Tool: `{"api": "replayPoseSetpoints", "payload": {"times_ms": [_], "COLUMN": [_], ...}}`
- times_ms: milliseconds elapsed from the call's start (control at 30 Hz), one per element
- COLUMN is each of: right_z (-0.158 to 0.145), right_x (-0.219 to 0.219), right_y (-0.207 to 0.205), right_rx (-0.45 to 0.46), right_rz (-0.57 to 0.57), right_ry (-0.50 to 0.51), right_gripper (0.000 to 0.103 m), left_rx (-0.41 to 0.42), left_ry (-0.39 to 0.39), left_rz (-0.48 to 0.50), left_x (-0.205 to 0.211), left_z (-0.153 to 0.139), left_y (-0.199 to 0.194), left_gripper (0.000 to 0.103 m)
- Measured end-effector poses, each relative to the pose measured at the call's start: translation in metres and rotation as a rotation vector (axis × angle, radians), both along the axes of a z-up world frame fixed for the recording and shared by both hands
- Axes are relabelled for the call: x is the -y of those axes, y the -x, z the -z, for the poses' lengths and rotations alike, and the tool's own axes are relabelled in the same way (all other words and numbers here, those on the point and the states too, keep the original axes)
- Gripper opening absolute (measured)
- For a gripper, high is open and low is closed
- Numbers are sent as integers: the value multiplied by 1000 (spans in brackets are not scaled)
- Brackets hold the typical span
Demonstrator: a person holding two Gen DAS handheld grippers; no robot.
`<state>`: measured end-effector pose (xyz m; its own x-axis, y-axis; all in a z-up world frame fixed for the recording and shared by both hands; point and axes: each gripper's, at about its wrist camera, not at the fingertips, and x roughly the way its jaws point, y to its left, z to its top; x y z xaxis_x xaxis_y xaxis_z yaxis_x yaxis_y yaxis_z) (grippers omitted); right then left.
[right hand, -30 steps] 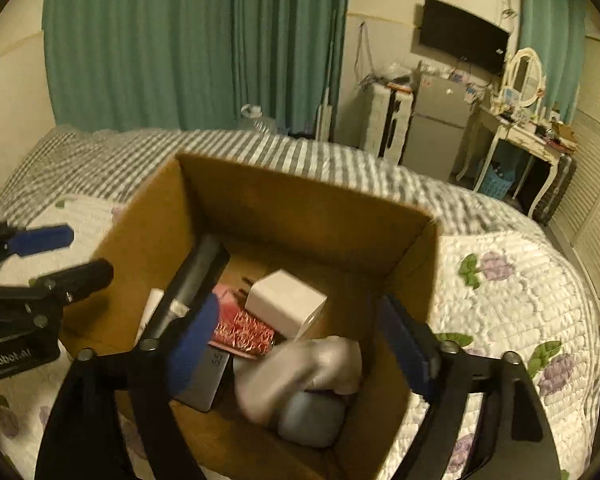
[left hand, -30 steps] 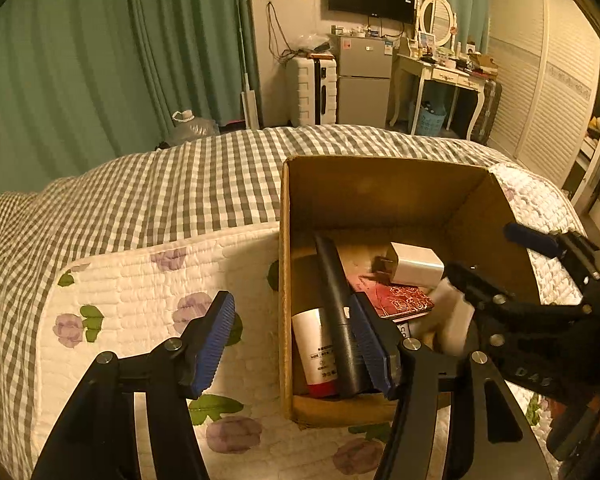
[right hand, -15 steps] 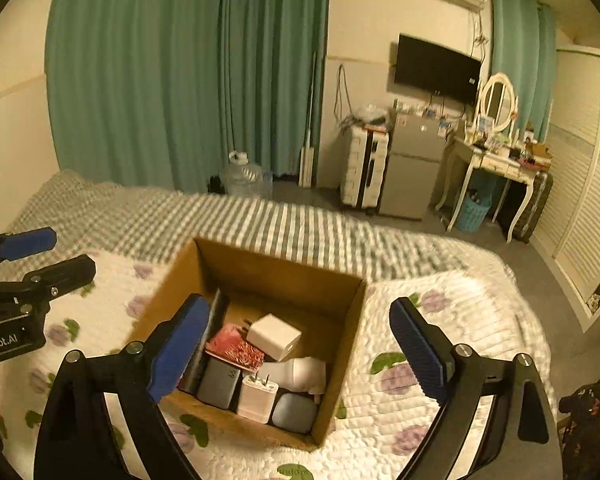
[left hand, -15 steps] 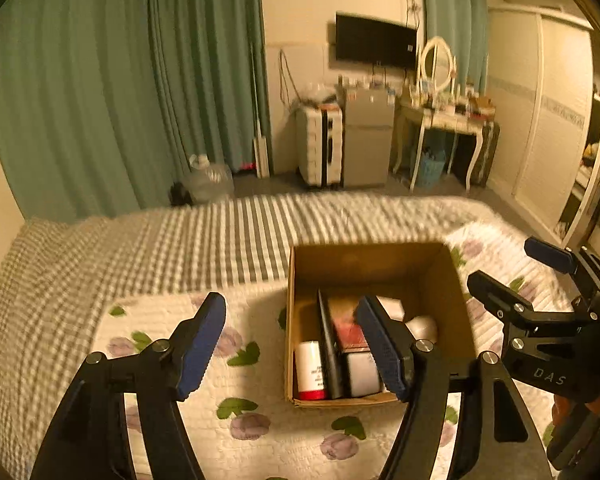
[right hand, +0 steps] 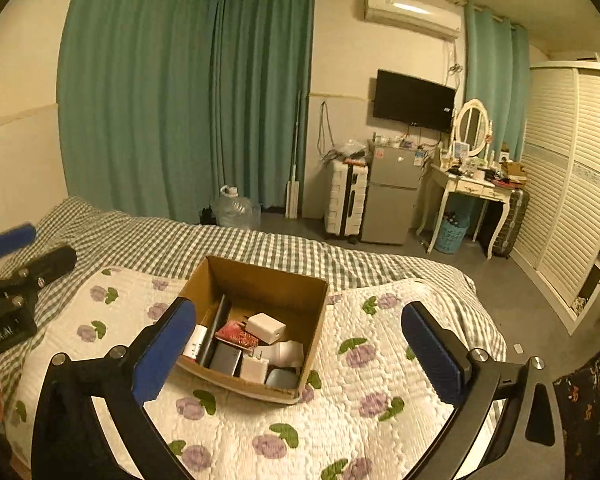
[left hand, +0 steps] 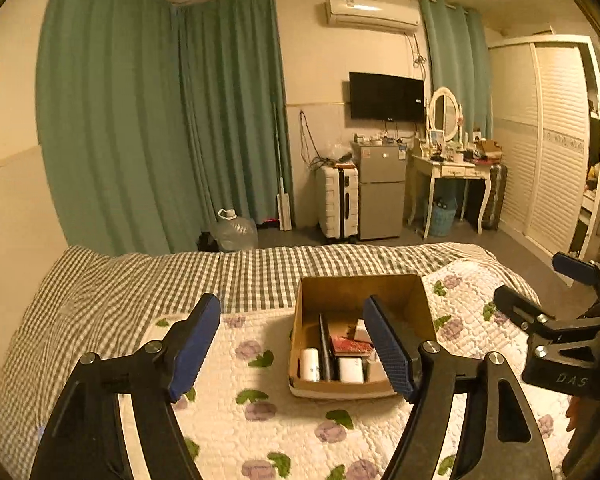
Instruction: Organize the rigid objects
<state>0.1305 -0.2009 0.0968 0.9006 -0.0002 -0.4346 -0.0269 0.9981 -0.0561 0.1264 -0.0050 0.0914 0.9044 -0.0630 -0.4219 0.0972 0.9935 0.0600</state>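
An open cardboard box point(left hand: 416, 292) point(right hand: 260, 280) sits on the flowered quilt of the bed. Inside lie a white tube point(left hand: 310, 364), a long black bar point(left hand: 325, 346), a red patterned packet point(right hand: 236, 334), white chargers point(right hand: 265, 328), a dark power bank point(right hand: 225, 362) and a grey-blue case point(right hand: 282, 378). My left gripper point(left hand: 292, 346) hangs well above and in front of the box, its jaws opening with nothing between them. My right gripper point(right hand: 300, 348) is likewise raised, its jaws opening wide and empty. Each gripper shows at the edge of the other's view.
The bed has a white flowered quilt point(right hand: 364, 396) over a grey checked sheet point(left hand: 180, 276). Beyond it stand green curtains point(left hand: 160, 120), a water jug point(left hand: 236, 232), a white suitcase point(left hand: 338, 200), a small fridge point(left hand: 380, 188), a dressing table point(left hand: 452, 168) and a wardrobe point(left hand: 548, 140).
Both grippers have pulled up and back from the box, which now looks small and distant. Both pairs of jaws have spread wider. The items stay in the box.
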Motion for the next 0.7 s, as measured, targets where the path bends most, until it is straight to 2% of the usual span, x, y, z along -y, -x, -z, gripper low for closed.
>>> {"api": "replayPoseSetpoints", "payload": {"times_ms": [100, 300, 467, 700], "right_z": [10, 46, 79, 91], "right_x": [4, 1, 4, 16], "right_y": [21, 35, 32, 25], "right_rx": [32, 62, 54, 12], "right_rz": [19, 17, 12, 36], "right_ry": [-15, 19, 3, -43], "right_gripper": [103, 103, 103, 103], "left_rx": [-7, 54, 44, -18], "left_ry": [23, -32, -54, -36], "left_rz": [-1, -32, -33, -36], "left_x": [3, 19, 28, 25], "left_z": [12, 38, 65, 86], "left_y": [12, 31, 31, 32], "left_gripper": [77, 77, 77, 77]}}
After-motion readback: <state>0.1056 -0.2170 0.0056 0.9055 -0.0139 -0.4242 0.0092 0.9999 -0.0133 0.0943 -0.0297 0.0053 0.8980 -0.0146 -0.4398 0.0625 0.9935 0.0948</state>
